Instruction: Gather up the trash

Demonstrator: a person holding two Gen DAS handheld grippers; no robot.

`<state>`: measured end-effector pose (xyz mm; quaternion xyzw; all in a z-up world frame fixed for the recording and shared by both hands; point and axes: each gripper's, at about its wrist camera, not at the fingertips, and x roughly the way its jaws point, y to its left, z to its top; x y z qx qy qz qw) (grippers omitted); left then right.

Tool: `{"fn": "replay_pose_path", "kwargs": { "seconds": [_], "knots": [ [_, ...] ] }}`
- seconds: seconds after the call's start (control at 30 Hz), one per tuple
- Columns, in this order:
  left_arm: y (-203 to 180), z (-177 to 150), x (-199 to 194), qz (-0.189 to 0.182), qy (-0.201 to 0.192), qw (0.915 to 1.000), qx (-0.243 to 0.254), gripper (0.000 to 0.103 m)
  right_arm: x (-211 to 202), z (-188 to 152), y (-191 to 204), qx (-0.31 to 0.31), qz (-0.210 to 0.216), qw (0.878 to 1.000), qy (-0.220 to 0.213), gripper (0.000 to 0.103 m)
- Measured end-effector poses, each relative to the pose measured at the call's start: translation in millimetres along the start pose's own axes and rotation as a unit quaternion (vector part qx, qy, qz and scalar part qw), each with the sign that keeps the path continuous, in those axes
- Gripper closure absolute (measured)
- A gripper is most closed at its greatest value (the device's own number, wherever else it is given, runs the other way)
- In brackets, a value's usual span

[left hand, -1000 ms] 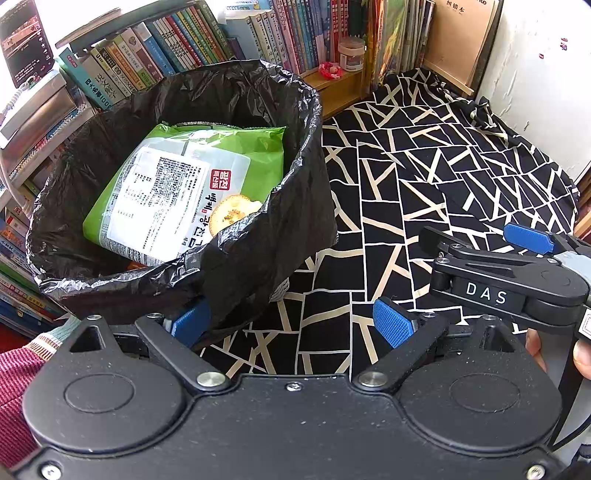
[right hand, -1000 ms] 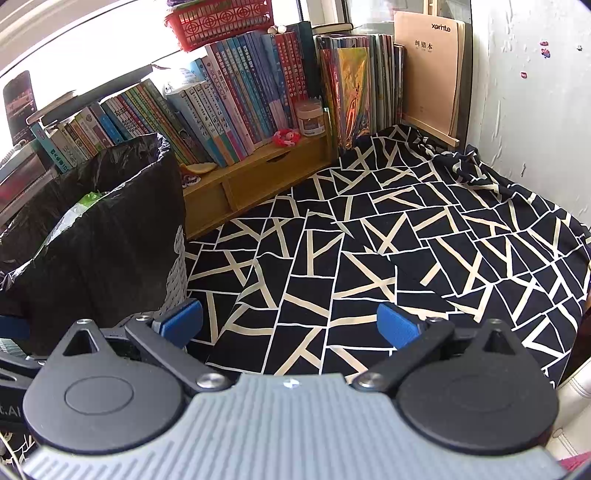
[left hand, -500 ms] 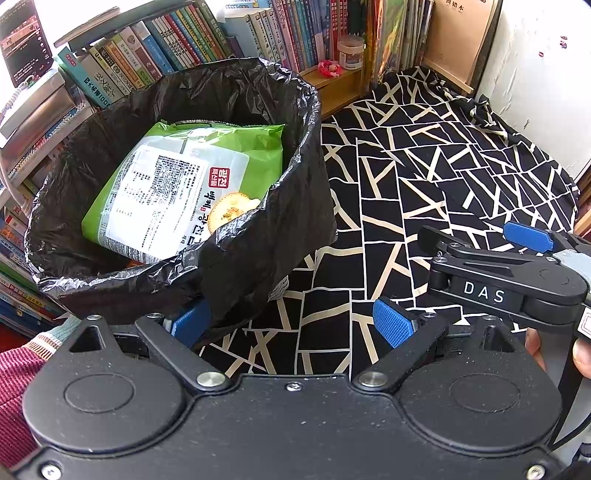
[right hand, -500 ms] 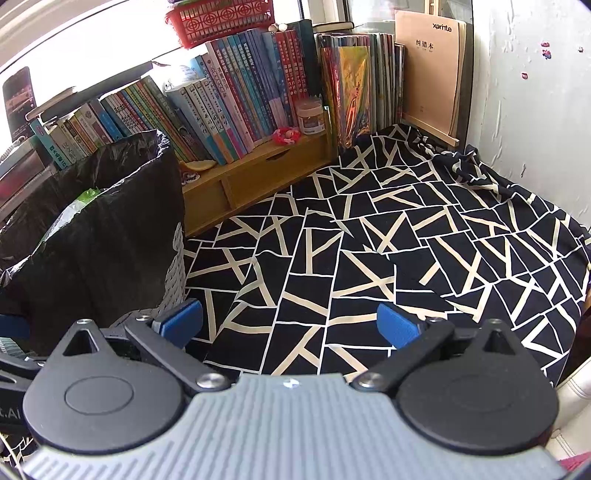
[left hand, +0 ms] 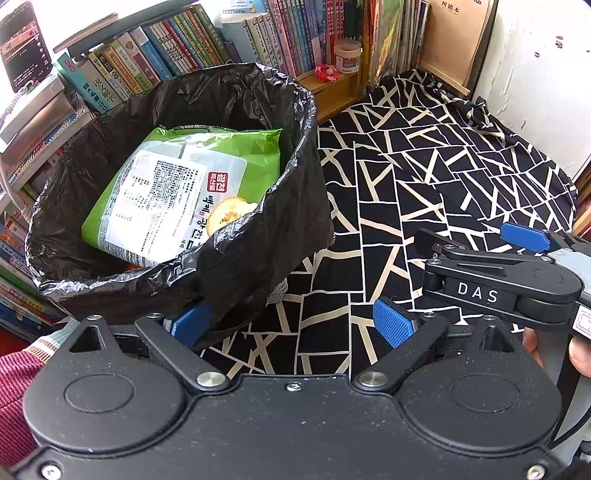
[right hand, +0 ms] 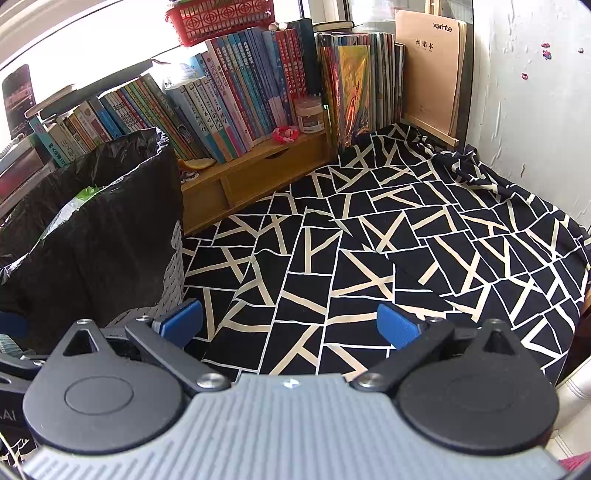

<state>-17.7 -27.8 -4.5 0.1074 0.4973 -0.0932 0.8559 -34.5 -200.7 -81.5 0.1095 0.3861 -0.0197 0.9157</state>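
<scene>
Left wrist: both hand-held grippers (left hand: 291, 325) (right hand: 290, 326) apart | bin liner (left hand: 258, 258) rim nearby | cloth (right hand: 369, 240) bare

Black grippers, blue-padded fingers (left hand: 392, 326), maroon sleeve (left hand: 14, 391)

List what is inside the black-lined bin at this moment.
Inside the bin, a green snack packet lies label side up on top. A bit of something orange peeks out beneath it; whatever else lies under the packet is covered. Both grippers are open and empty.

Leaning books (right hand: 236, 92), wooden shelf (right hand: 258, 173), patterned cloth (right hand: 406, 240), red basket (right hand: 221, 18)
</scene>
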Motion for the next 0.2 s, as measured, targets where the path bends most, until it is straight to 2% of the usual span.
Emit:
{"fn": "replay_pose_path", "kwargs": {
  "seconds": [0.2],
  "knots": [
    [0.3, 1.6, 0.0, -0.001, 0.003, 1.0, 0.003, 0.008, 0.1, -0.8, -1.3, -0.001, 0.001, 1.0, 0.0, 0.0]
  ]
}}
